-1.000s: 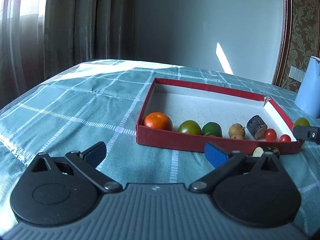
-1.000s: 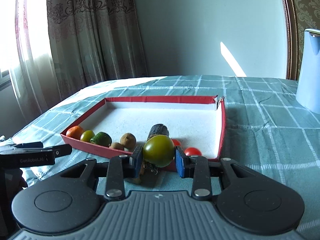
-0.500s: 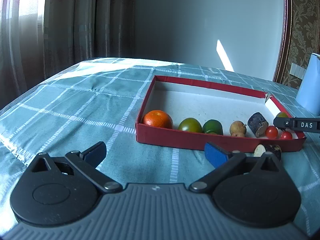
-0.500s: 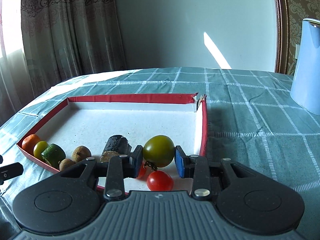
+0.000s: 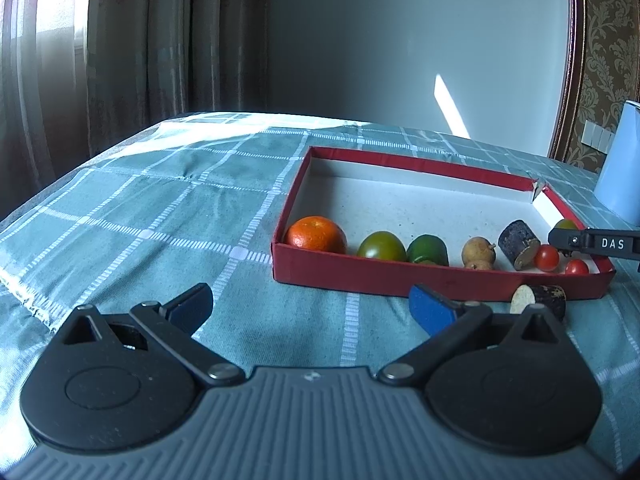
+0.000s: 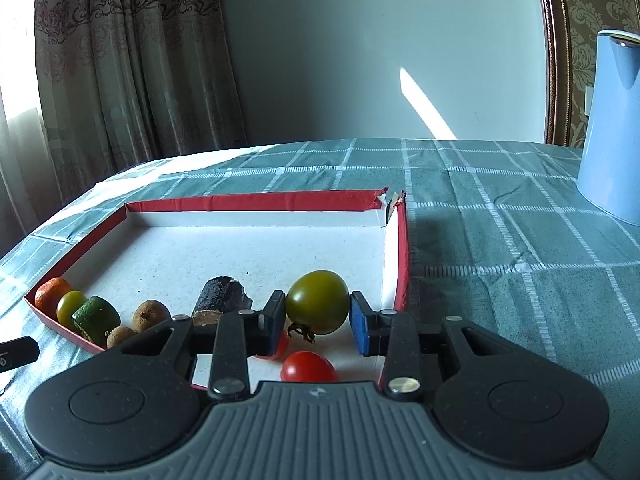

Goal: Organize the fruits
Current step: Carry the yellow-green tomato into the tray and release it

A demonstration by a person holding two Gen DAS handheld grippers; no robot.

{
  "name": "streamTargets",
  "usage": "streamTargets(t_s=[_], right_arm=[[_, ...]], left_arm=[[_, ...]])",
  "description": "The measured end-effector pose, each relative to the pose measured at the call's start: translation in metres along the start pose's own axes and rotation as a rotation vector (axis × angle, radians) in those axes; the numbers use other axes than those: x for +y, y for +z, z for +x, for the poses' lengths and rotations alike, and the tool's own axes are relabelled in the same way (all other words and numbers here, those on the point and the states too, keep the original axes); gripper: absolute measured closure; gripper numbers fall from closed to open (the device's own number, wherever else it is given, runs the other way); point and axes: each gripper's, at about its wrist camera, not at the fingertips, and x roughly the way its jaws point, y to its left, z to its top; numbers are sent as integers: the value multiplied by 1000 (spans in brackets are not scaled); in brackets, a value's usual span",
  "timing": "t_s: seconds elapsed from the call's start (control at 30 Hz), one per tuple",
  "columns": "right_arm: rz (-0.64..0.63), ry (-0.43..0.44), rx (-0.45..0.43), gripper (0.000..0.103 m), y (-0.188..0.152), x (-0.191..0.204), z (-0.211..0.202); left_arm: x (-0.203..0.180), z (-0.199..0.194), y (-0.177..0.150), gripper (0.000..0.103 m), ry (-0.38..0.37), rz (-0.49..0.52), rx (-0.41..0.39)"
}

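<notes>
A red tray (image 5: pixel 420 162) with a white floor sits on the checked cloth. Along its near wall lie an orange (image 5: pixel 316 234), a green tomato (image 5: pixel 381 246), a green fruit piece (image 5: pixel 427 250), a brown longan (image 5: pixel 478 252), a dark cut piece (image 5: pixel 518 238) and two cherry tomatoes (image 5: pixel 547 257). My right gripper (image 6: pixel 318 308) is shut on another green tomato (image 6: pixel 318 300), low over the tray's near right corner, above a cherry tomato (image 6: pixel 307 366). My left gripper (image 5: pixel 310 304) stands open over bare cloth in front of the tray.
A second dark cut piece (image 5: pixel 540 300) lies on the cloth just outside the tray's front wall, close to my left gripper's right finger. A light blue jug (image 6: pixel 612 128) stands at the far right. Curtains hang behind the table's left edge.
My right gripper has carried the green tomato from in front of the tray to over its near right corner and slightly lower. The left gripper has stayed still.
</notes>
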Motion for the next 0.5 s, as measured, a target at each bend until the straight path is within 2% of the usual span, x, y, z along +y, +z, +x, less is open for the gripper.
streamTargets(t_s=[0.2,0.3,0.37,0.5], right_arm=[[11,13,-1,68,0,-1,0],[19,14,-10,60,1,-2,-2],[17,5,-22,46,1,-2,-5],[29,9,-53,46,0,-5,-16]], left_arm=[[1,2,0,0,2,-2,13],[-1,3,0,0,1,8,20],[-4,2,0,0,5,21,20],[-9,-1,-1,0,23,54,4]])
